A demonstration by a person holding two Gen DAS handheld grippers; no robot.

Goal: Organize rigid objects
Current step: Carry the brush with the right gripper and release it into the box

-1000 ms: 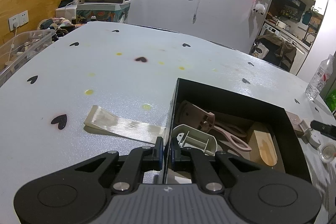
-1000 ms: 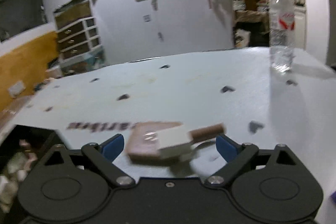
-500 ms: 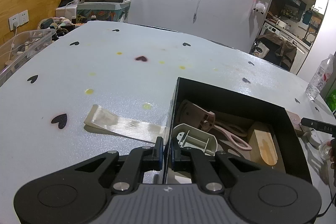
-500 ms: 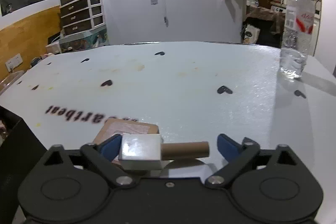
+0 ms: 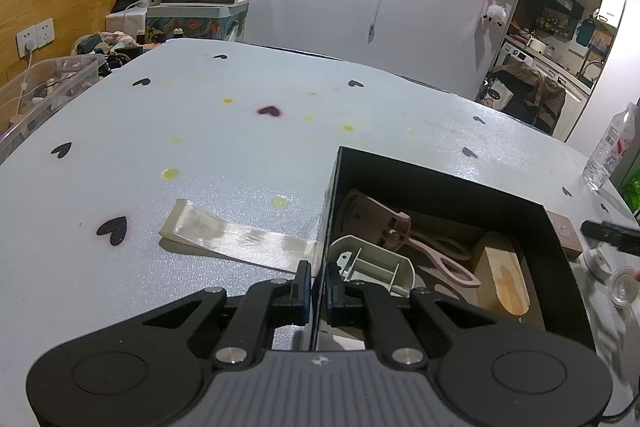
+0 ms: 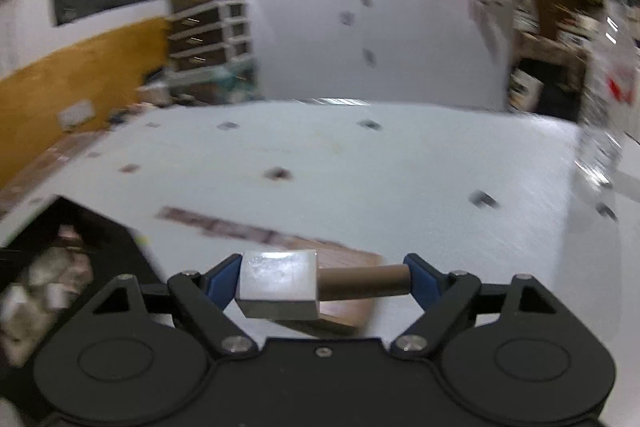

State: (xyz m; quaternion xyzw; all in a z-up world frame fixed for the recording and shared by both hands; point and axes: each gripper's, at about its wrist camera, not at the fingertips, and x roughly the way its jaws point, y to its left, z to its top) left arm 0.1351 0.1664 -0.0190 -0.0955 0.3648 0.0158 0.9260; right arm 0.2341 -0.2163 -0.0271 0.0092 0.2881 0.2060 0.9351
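Note:
My left gripper (image 5: 316, 287) is shut on the near wall of a black box (image 5: 556, 227). The box holds a grey plastic tray piece (image 5: 372, 267), pink scissors (image 5: 440, 255), a pink holder (image 5: 372, 219) and a wooden scoop (image 5: 508, 279). My right gripper (image 6: 324, 279) is shut on a small mallet with a silver block head (image 6: 280, 285) and a brown handle (image 6: 364, 281), held endwise between the fingers above the table. Under it lies a brown wooden block (image 6: 340, 307). The black box shows at the lower left of the right wrist view (image 6: 104, 243), blurred.
A cream ribbon strip (image 5: 232, 237) lies on the white table left of the box. A water bottle (image 5: 610, 143) stands at the far right edge. A clear suction cup (image 5: 622, 287) and the brown block (image 5: 564, 235) lie right of the box. A clear bin (image 5: 44, 87) stands off the table's left side.
My right gripper has closed on the mallet, lifted it off the table and swung left toward the box. The left gripper has not moved.

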